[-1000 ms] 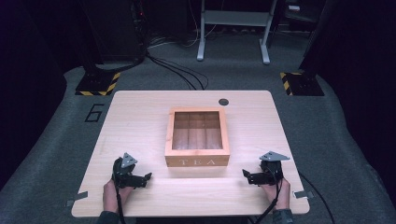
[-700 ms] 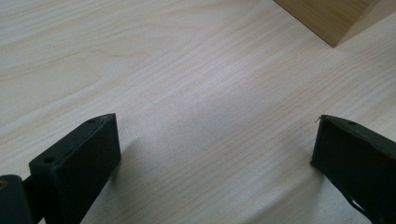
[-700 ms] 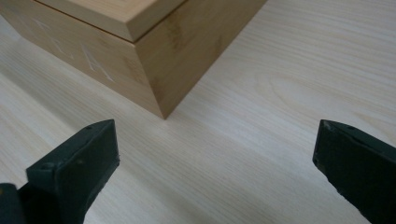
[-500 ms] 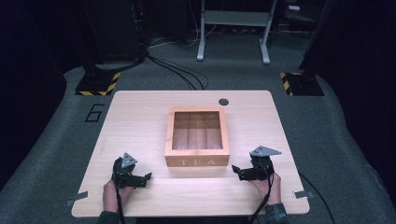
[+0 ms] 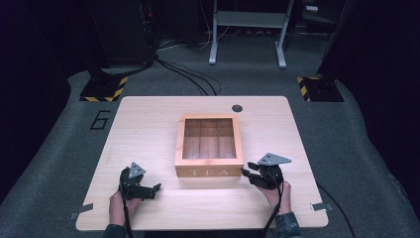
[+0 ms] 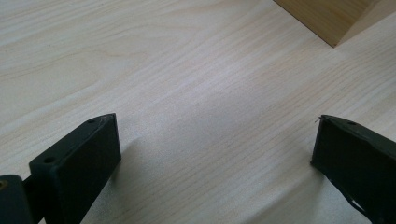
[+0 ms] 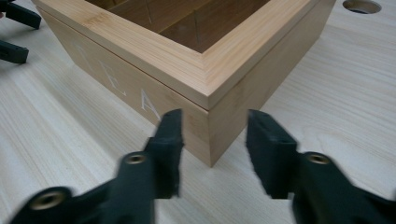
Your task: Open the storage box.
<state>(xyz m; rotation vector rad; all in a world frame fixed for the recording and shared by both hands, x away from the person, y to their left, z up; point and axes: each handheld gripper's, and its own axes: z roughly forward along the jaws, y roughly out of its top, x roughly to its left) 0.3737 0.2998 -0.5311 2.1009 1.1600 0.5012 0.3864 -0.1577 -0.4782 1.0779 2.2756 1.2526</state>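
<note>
1. Wooden tea box [image 5: 209,146] at the centre of the counter [image 5: 148,124], lid off, compartments open upward; "TEA" face toward 6 o'clock, sides square to the counter edges, near-square so no clear long axis.
2. Right gripper [image 5: 252,173] at the box's 4 o'clock corner, fingers [image 7: 169,135] parted narrowly, straddling that corner [image 7: 210,140]; contact impossible to judge.
3. Left gripper [image 5: 148,191] at 8 o'clock, apart from the box, fingers [image 6: 88,154] spread wide over bare wood, holding nothing.
4. Dark round hole [image 5: 237,108] at 12 o'clock.
</note>
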